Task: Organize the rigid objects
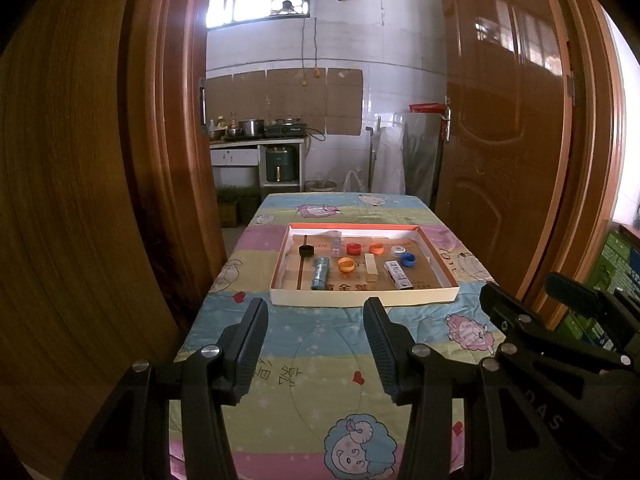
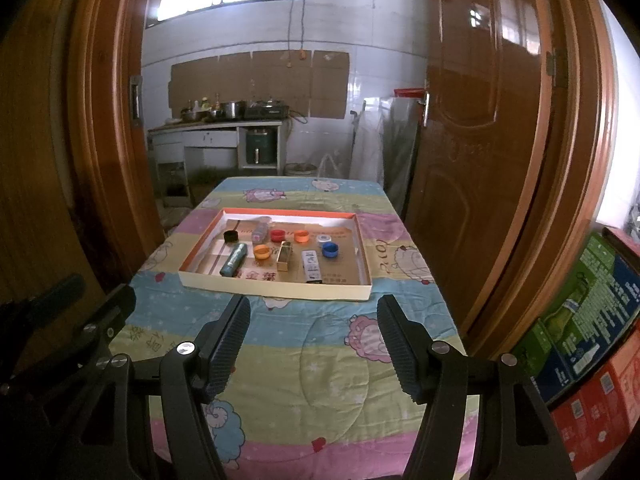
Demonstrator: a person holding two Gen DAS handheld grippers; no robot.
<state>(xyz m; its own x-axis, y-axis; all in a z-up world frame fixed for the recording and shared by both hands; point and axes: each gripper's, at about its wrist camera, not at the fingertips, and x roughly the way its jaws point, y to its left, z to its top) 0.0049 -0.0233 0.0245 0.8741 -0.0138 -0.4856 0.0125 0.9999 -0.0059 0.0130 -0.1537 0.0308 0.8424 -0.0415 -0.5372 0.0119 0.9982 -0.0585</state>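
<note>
Both hand-held grippers, left [image 1: 316, 306] and right [image 2: 314, 304], are being held open and empty; light, stiff bottle caps [image 1: 346, 264] are lying ahead in the tray [image 1: 362, 295], best pinched across their rims.

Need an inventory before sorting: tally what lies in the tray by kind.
Bottle caps: 6 (black, red, orange, white, blue, orange)
Small boxes: 3 (clear, beige, white printed)
Teal tube: 1
Total: 10, all in the tray.
</note>
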